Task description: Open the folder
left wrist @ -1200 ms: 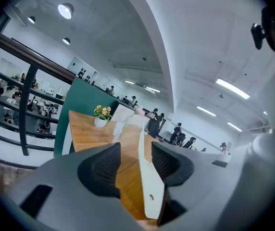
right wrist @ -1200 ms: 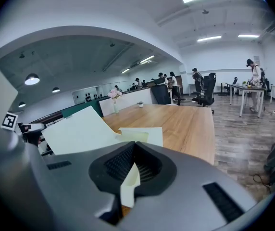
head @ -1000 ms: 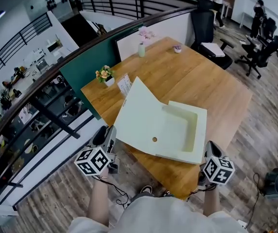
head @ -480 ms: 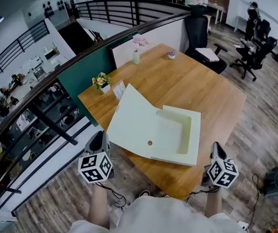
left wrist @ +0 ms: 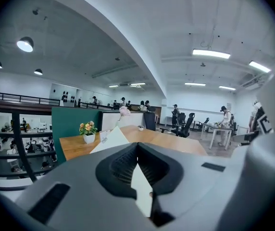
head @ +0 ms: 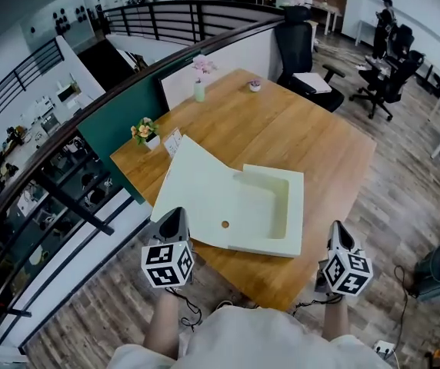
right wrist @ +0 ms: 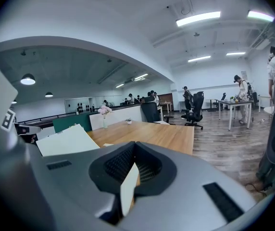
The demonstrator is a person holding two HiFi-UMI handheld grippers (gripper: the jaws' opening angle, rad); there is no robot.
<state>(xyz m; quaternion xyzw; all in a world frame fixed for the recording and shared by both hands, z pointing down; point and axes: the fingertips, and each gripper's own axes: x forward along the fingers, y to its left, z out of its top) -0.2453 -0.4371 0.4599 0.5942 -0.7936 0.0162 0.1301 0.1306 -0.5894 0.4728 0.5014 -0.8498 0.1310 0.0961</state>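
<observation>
The folder (head: 239, 198) has its raised cover hiding part of the small card (head: 173, 140) behind it, whose print is too small to read. In the left gripper view the left gripper (left wrist: 138, 153) blocks all but a corner of that cover, and the head view's lower edge cuts off the person's forearms (head: 161, 333)

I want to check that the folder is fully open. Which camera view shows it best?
The head view: the whole folder lies on the table, cover raised at the left. The left gripper view catches only a cover corner; the right gripper view only its pale cover.
</observation>
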